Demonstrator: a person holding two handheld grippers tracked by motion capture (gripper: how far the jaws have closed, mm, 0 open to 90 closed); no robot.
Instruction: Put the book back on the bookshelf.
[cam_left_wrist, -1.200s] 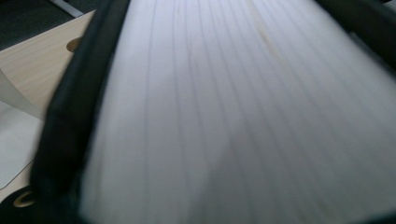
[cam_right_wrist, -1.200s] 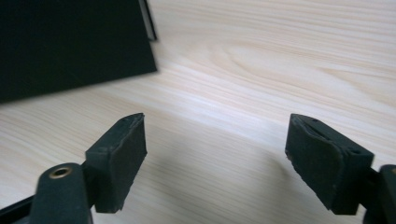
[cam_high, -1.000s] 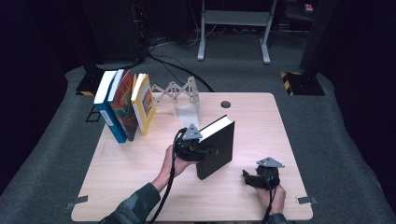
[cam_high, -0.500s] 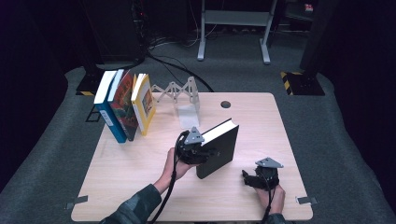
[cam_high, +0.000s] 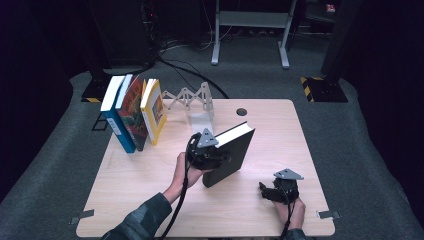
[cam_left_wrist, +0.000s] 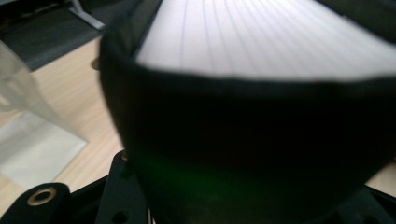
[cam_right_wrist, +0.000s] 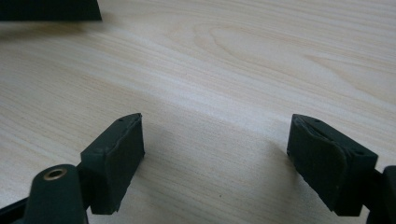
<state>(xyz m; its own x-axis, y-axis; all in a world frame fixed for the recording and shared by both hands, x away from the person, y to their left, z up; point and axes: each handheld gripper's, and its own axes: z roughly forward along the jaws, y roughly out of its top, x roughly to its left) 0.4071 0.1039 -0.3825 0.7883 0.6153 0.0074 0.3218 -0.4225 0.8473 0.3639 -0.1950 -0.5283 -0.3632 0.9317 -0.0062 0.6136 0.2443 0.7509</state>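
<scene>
A thick black book (cam_high: 232, 157) with white page edges stands tilted on the wooden table (cam_high: 150, 200), near its middle. My left gripper (cam_high: 207, 152) is shut on the book's left edge, and its jaws have just been closing on it. In the left gripper view the black cover (cam_left_wrist: 261, 140) and the white pages sit right against the camera. My right gripper (cam_high: 267, 192) rests low at the table's front right, apart from the book. In the right gripper view it (cam_right_wrist: 217, 154) stands open over bare wood, with nothing between its pads.
Three books stand leaning at the table's back left: a blue one (cam_high: 114, 117), a dark red one (cam_high: 132, 115) and a yellow one (cam_high: 154, 107). A white zigzag rack (cam_high: 192, 100) is behind the black book. A round hole (cam_high: 242, 111) is near the far edge.
The black book has tipped and shifted slightly in my left gripper. My right gripper has stayed where it was.
</scene>
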